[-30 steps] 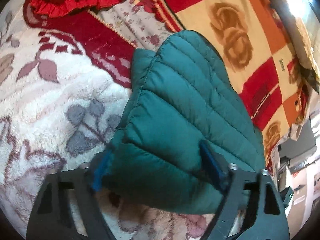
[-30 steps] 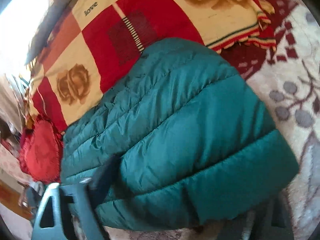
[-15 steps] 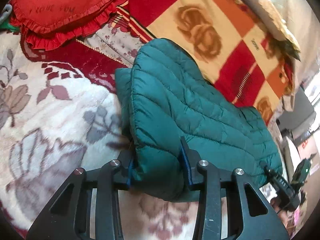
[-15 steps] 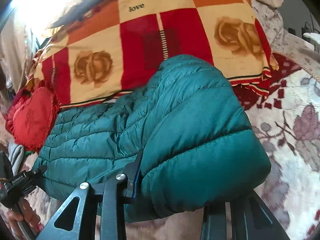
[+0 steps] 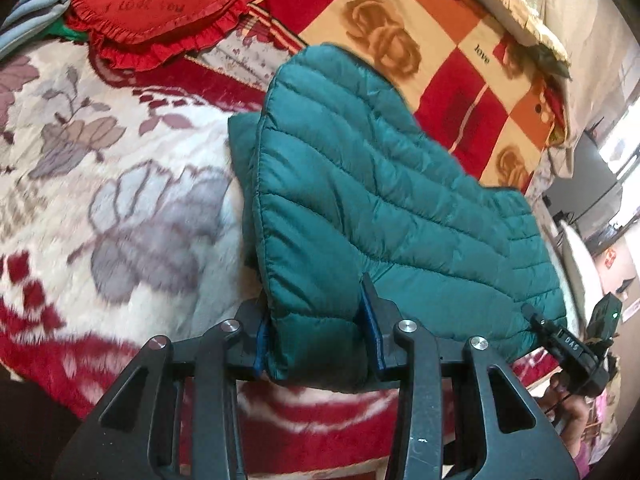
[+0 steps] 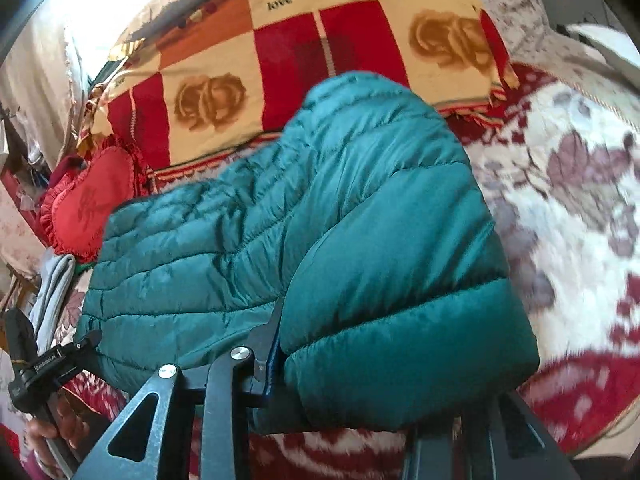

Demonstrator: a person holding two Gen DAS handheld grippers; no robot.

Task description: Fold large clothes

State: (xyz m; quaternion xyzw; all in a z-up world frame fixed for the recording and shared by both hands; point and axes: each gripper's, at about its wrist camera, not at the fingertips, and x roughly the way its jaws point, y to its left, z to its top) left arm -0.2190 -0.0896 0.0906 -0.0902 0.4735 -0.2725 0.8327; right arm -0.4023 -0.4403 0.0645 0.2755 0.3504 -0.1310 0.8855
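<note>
Both jaws, spread a second ago, now pinch the teal puffer jacket (image 5: 380, 200): the left gripper (image 5: 316, 336) and the right gripper (image 6: 360, 360) lift its near edge off the bed's floral blanket (image 5: 120, 184), starting a fold.

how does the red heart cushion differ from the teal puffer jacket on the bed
The heart cushion is red, with a ruffled edge and lettering; the puffer jacket is plain teal, quilted in stitched rows. The cushion is small, while the jacket is much larger. The cushion lies untouched at the far side of the bed; the jacket's near edge is pinched in the left gripper and the right gripper. Both are soft, padded things on the floral blanket.
</note>
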